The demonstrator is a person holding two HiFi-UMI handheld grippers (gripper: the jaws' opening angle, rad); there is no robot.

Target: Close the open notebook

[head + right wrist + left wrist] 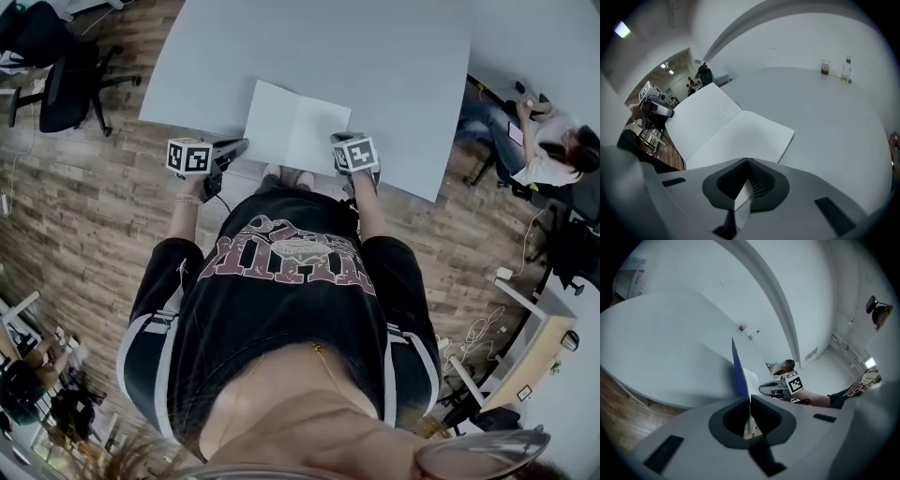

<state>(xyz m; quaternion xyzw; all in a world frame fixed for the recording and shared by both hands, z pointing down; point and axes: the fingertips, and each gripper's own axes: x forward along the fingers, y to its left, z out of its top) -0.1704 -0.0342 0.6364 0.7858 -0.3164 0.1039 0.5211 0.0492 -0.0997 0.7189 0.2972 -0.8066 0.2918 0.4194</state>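
While the head view leaves both grips unclear, we log from the gripper views: left gripper [749, 401] clamped on blue-backed left leaf of notebook [295, 127] | right gripper [747, 163] clamped on its right page | notebook open at near edge of table [375, 56] | bottle [846, 68] far off, right gripper view only

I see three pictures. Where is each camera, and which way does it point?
Head view: on the person's head, looking steeply down at the table and open notebook; torso, forearms, left gripper and right gripper show.
Left gripper view: rides on the left gripper, looking along its fingers, shut on the notebook's blue cover; the right gripper shows beyond.
Right gripper view: rides on the right gripper, looking across the open pages; its fingers pinch a page edge.
Shared: both gripper views show the notebook and the opposite gripper.
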